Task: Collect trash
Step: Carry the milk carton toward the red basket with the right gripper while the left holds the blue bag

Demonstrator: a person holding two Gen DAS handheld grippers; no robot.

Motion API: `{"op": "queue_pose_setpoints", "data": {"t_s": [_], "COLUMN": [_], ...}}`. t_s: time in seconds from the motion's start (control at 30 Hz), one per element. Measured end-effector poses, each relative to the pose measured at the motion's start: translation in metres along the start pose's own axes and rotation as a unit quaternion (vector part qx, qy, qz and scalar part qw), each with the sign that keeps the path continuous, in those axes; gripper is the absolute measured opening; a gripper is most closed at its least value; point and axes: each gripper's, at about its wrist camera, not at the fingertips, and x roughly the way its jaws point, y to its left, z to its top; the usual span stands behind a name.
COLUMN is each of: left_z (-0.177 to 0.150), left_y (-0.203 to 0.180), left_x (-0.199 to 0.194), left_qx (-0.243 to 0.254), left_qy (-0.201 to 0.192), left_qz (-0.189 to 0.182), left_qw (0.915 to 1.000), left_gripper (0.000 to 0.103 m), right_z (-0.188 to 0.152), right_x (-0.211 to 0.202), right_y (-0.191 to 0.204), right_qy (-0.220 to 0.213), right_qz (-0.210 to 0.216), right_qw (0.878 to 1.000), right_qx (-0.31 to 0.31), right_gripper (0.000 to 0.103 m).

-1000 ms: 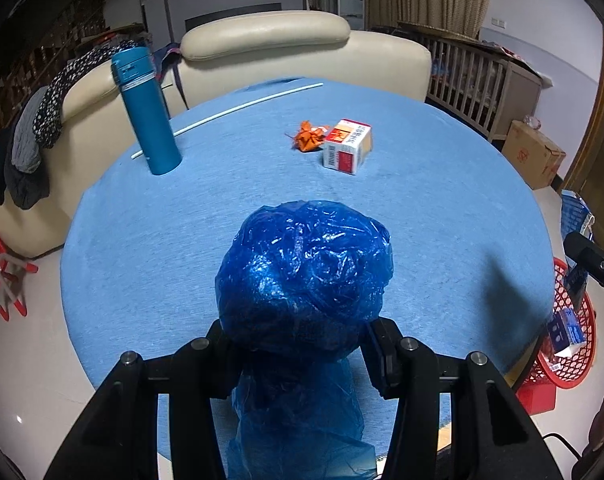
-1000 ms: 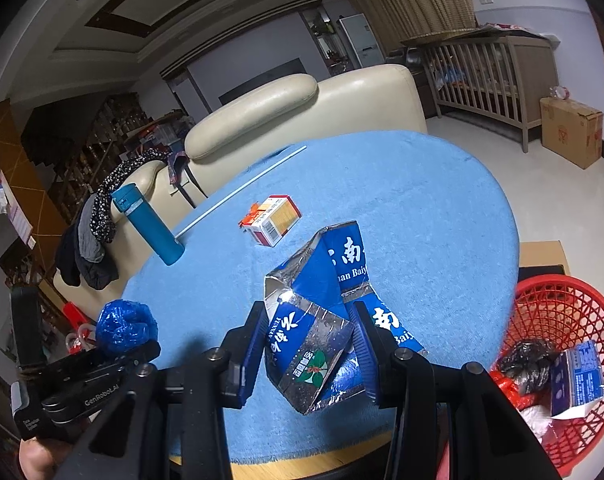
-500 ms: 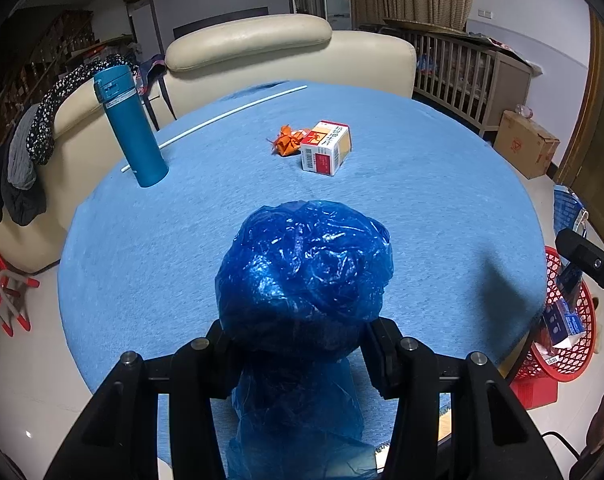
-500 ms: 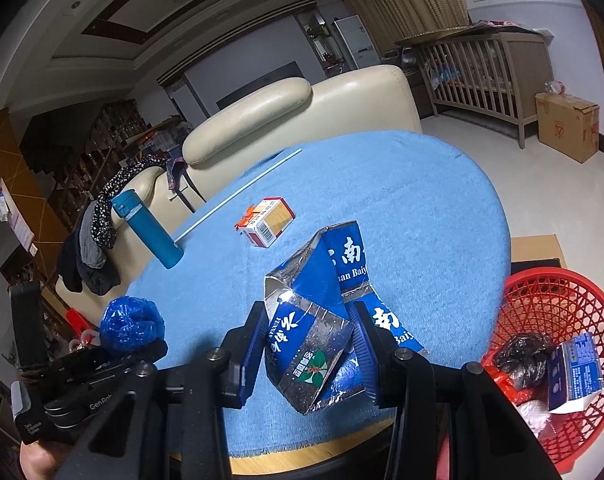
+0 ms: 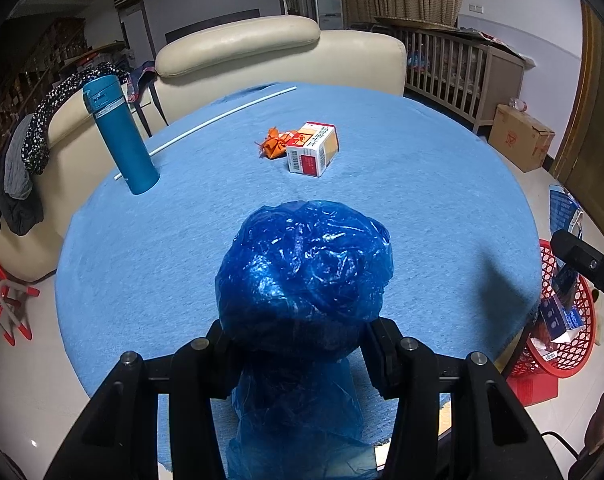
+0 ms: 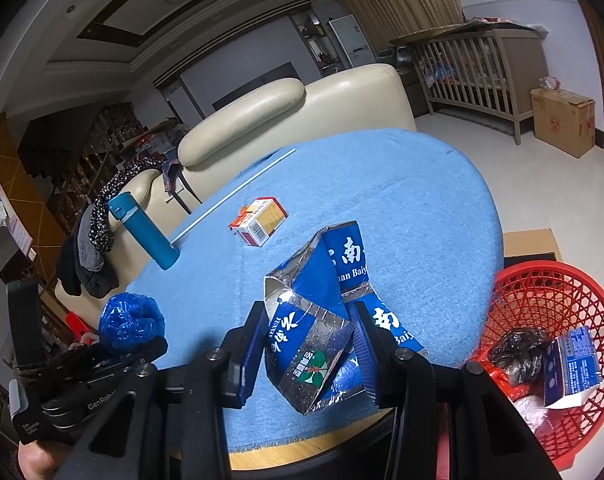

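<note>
Left tool point(image 5: 302, 344): closed on a crumpled blue plastic bag point(image 5: 306, 280), which is gripped low down, with the bulk of it bulging up above the fingers and a tail hanging below them. The bag is held clear of the desk.
Right tool point(image 6: 308, 352): narrowed onto a torn blue and silver carton point(image 6: 314, 320), which is pinched between the blue pads; its flattened flaps stick up and out to the right of the fingers.
Desk point(image 5: 422, 200): a round top under a blue cloth, lying beyond and below both tools.
Trash left on the desk: a small red and white box point(image 5: 312, 154) is seen well ahead of the left tool, with a crumpled orange wrapper point(image 5: 273, 144) touching its far left side. Neither has been picked up yet.
Other things on the desk: an upright teal flask point(image 5: 119, 136) ahead and to the left, and a thin white rod point(image 5: 205, 124) behind it. These are judged not to be trash.
Basket point(image 6: 542, 300): a red mesh basket on the floor, low to the right of the right tool, just past the desk edge. A black bag and a blue and white carton are already lying in it.
Progress: judged roughly midway. Some trash has been binned, two pieces are held ready to be dropped, and two pieces remain to be collected.
</note>
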Motion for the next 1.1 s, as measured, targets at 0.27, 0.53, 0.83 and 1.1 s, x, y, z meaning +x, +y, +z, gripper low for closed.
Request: {"op": "queue_pose_setpoints", "data": {"t_s": [0.27,0.53,0.83,1.1], "left_z": [0.001,0.003,0.006,0.007], "left_y": [-0.01,-0.029,-0.056,-0.08], "left_x": [0.001,0.002,0.0,-0.003], "left_qx": [0.011,0.03,0.055,0.076], "left_qy": [0.001,0.001,0.001,0.0], "left_qz": [-0.005,-0.009,-0.018,-0.032], "left_qw": [0.9999,0.9995,0.9983,0.9966], "left_gripper": [0.052,0.052,0.052,0.051], "right_z": [-0.001,-0.005,-0.01,-0.014], "right_x": [-0.001,-0.006,-0.012,-0.023], "right_y": [0.0,-0.012,-0.031,-0.052], "right_qy": [0.0,-0.003,-0.004,-0.013], "right_qz": [-0.003,-0.006,-0.011,-0.02], "right_qw": [1.0,1.0,0.999,0.999], "right_qx": [0.002,0.016,0.032,0.048], "right_gripper": [0.044,0.044,0.044,0.044]}}
